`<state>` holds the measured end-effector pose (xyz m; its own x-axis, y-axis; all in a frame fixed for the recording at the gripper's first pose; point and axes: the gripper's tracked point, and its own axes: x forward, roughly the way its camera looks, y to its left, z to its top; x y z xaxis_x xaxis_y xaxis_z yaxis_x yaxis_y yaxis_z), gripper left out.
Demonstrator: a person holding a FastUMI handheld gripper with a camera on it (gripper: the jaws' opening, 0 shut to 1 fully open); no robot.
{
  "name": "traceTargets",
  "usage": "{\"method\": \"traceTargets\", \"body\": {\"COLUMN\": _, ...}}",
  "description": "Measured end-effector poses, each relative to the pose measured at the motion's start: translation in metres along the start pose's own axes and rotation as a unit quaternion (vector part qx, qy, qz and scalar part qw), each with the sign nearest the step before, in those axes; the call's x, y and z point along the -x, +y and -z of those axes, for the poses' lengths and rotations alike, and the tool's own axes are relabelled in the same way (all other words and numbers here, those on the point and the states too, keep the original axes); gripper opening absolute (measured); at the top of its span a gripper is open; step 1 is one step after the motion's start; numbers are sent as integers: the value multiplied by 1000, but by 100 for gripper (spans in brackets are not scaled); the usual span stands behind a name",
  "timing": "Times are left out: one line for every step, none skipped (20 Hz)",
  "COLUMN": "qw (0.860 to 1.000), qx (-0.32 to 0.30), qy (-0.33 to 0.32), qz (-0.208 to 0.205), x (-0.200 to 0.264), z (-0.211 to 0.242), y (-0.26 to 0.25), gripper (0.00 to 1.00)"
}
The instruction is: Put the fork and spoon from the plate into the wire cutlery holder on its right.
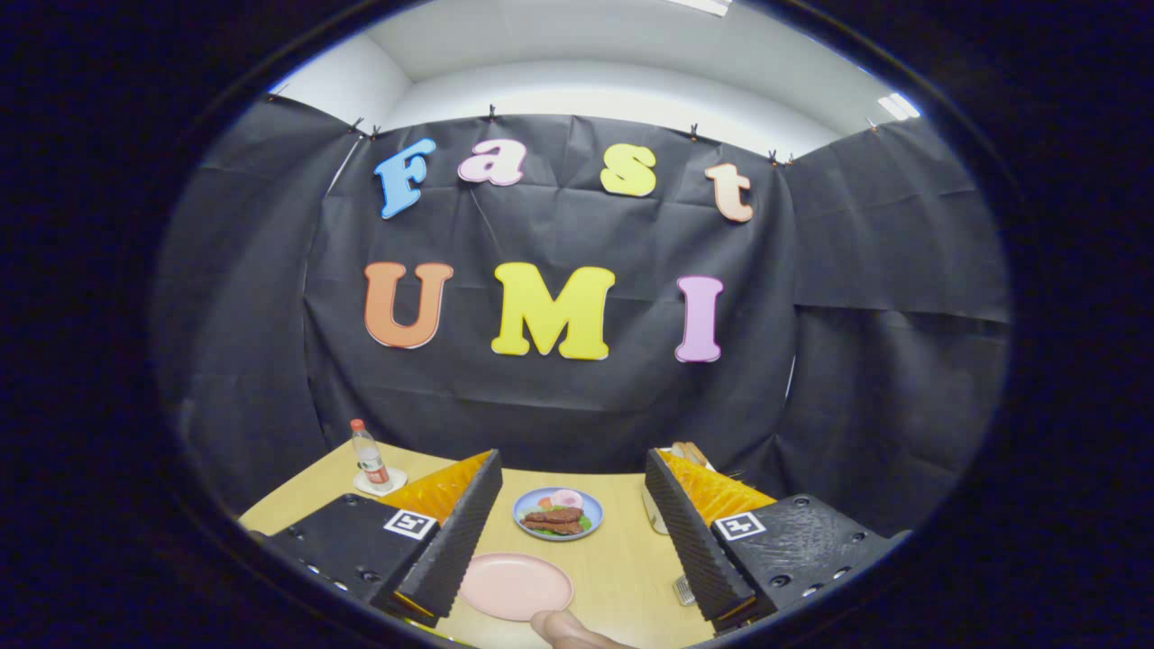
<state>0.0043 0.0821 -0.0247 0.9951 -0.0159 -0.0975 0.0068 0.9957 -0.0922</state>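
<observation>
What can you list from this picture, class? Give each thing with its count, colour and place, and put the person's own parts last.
table: one, light wood, under everything
pink plate: one, pink, bare, between the gripper's fingers, nearest
plate of food: one, blue rim, brown and green food, beyond the pink plate
bottle: one, clear with red cap, on a white coaster, far corner beyond the left finger
metal item: one, silvery, beside the right finger; kind unclear
fingertip: one, nearest edge of the table
gripper: one, fingers open, holding nothing

At your 5 o'clock, metal object (683, 590), perhaps fork, mostly hidden behind right finger (690, 532). Pink plate (516, 586) partly covered by left finger (455, 541).
</observation>
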Motion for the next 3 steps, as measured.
{"method": "traceTargets", "body": {"qw": 1000, "qx": 4, "qy": -16, "qz": 3, "x": 4, "z": -9, "y": -1, "gripper": 97}}
{"method": "traceTargets", "body": {"qw": 1000, "qx": 4, "qy": -29, "qz": 3, "x": 8, "z": -17, "y": 2, "gripper": 97}}
{"method": "traceTargets", "body": {"qw": 999, "qx": 4, "qy": -34, "qz": 2, "x": 12, "z": -22, "y": 5, "gripper": 97}}
